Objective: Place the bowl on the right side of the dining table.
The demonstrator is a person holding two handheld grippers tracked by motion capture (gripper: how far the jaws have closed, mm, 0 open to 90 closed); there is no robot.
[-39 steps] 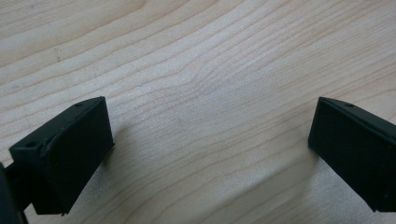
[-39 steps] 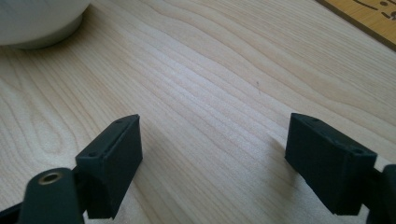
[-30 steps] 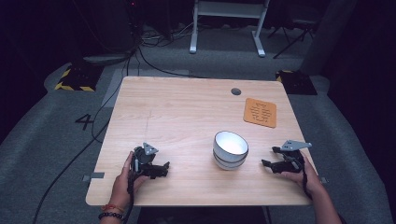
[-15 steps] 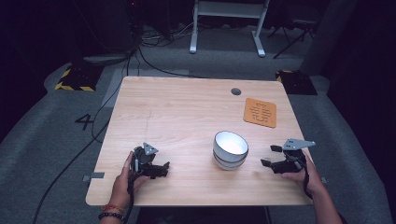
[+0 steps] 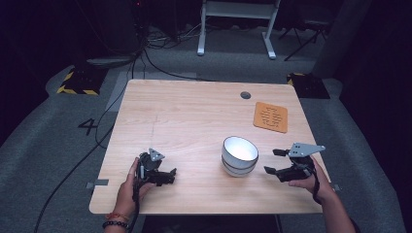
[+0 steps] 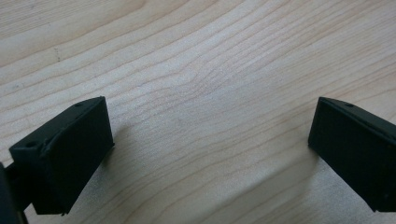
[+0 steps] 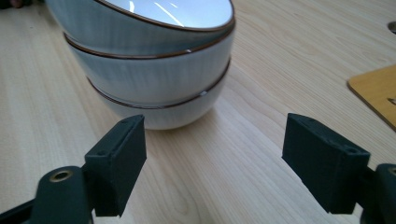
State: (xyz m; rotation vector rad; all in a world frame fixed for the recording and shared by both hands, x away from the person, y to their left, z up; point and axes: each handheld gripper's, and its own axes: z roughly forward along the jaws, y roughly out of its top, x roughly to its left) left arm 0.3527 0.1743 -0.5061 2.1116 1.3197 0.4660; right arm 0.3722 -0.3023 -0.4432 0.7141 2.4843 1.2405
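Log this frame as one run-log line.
left gripper: open, empty, low over table | right gripper: open, empty, beside bowl stack | stack: three nested bowls, untouched | orange mat: far right

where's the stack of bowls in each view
High view: stack of bowls sits right of centre on the table, just left of the right hand-held gripper.
Right gripper view: bowls at upper left, beyond the open jaws.
Left gripper view: bare wood between open jaws.
Shared landmark: orange mat.
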